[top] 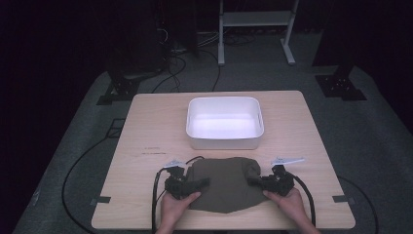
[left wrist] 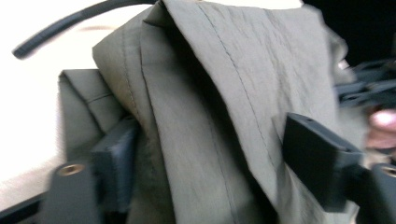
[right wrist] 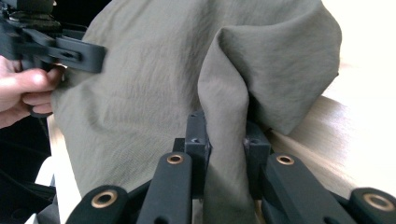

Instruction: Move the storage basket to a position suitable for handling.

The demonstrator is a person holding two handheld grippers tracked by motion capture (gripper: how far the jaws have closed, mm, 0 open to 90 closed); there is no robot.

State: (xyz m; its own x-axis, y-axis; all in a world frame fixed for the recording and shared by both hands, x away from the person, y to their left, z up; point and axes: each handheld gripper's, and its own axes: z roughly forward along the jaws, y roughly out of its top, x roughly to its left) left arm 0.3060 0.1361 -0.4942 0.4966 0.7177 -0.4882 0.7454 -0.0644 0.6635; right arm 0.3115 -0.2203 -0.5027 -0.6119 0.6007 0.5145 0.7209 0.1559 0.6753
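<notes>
My right tool (right wrist: 224, 140) pinches a fold of the olive garment (top: 226, 183); my left tool (left wrist: 210, 154) gapes around its opposite edge, cloth stretched between them.

High view overhead, looking down on table (top: 146, 126); both gripper views close, facing cloth (top: 226, 183).

Olive cloth (top: 225, 183): thin woven fabric, matt, finely crinkled, stitched seams; your right tool (right wrist: 226, 144) and left tool (left wrist: 205, 158): matt black plastic with brass-coloured rivets. Desk (top: 156, 126): pale wood-look top, smooth, low sheen. Tub (top: 225, 141): white plastic, smooth, slightly glossy.
</notes>
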